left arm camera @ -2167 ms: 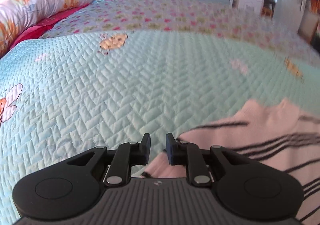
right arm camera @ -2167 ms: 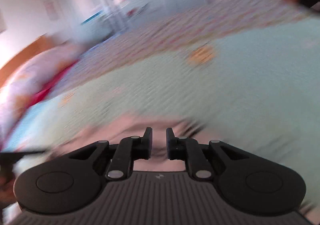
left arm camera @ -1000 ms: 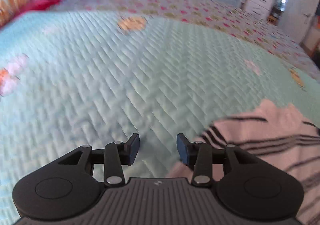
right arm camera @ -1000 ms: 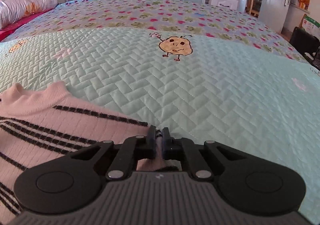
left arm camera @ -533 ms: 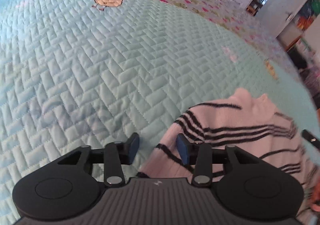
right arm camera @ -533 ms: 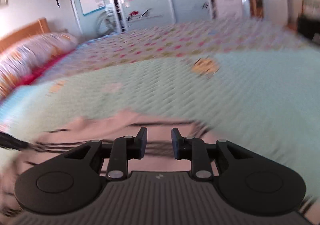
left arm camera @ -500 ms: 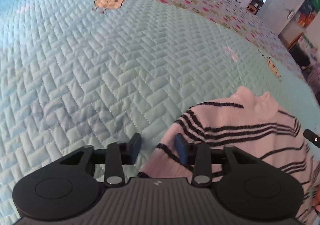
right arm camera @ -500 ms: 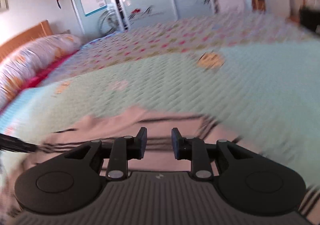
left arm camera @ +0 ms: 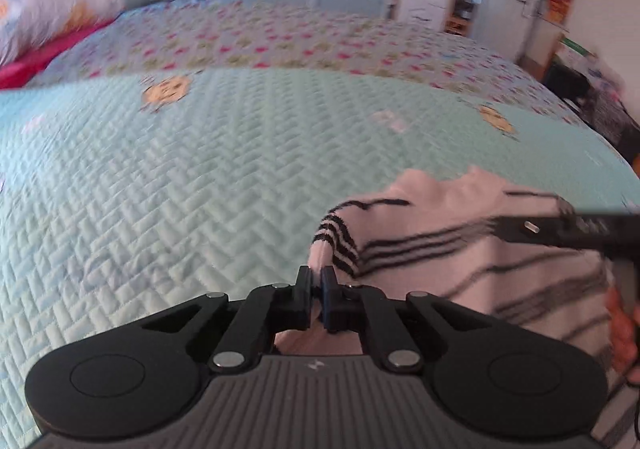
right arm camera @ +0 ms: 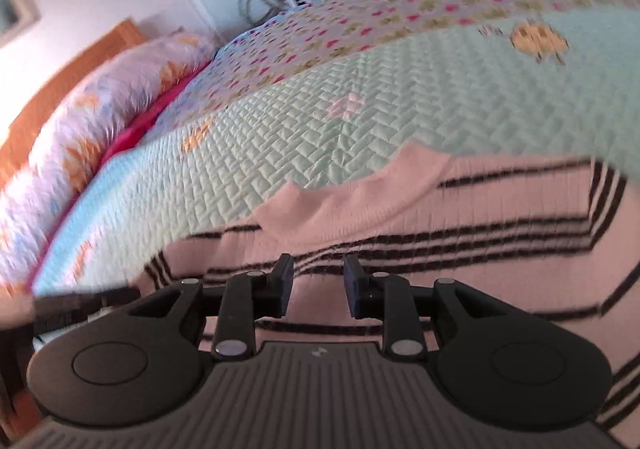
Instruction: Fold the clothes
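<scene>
Pinching our left gripper (left arm camera: 316, 281) tight onto the striped sweater (left arm camera: 460, 249) edge; our right gripper (right arm camera: 318, 275) hovering agape above it, empty

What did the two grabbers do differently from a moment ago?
The left gripper was open; now it has shut on the sweater's striped edge. The right gripper was pinching the sweater; now it has let go and hangs open above it. The sweater stays on the quilt.

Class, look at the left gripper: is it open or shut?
Shut. The left gripper has its jaws nearly together, pinching an edge of the pink striped sweater between them.
</scene>
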The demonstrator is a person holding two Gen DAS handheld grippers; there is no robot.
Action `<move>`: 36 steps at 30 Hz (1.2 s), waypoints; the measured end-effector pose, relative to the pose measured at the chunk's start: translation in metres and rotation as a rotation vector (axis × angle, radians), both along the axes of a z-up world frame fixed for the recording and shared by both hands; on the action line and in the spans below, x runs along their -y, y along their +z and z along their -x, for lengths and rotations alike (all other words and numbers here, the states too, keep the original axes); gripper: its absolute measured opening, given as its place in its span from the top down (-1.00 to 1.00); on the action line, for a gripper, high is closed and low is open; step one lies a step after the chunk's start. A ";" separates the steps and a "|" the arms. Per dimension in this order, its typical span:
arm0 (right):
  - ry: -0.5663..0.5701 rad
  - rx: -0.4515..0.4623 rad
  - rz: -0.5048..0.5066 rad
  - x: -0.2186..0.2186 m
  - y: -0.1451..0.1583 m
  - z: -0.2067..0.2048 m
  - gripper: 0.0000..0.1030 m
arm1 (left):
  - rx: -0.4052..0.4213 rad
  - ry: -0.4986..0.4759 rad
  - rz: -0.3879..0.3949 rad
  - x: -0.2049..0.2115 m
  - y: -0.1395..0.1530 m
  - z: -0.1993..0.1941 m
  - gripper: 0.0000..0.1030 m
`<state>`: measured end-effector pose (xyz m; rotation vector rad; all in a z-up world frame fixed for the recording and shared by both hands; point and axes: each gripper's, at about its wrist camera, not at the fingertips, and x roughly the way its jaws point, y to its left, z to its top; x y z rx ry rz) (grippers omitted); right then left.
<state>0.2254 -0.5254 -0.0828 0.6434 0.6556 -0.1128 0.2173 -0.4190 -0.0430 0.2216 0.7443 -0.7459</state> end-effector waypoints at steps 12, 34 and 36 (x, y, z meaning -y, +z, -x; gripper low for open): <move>0.071 0.005 -0.090 -0.044 0.000 -0.016 -0.12 | 0.101 -0.261 -0.151 0.038 -0.026 0.067 0.92; 0.005 0.129 -0.415 -0.023 -0.018 -0.011 0.93 | 0.182 -0.193 -0.088 0.045 -0.002 0.052 0.23; 0.004 0.141 -0.438 -0.023 -0.021 -0.008 0.93 | 0.180 -0.200 -0.107 0.054 -0.009 0.047 0.36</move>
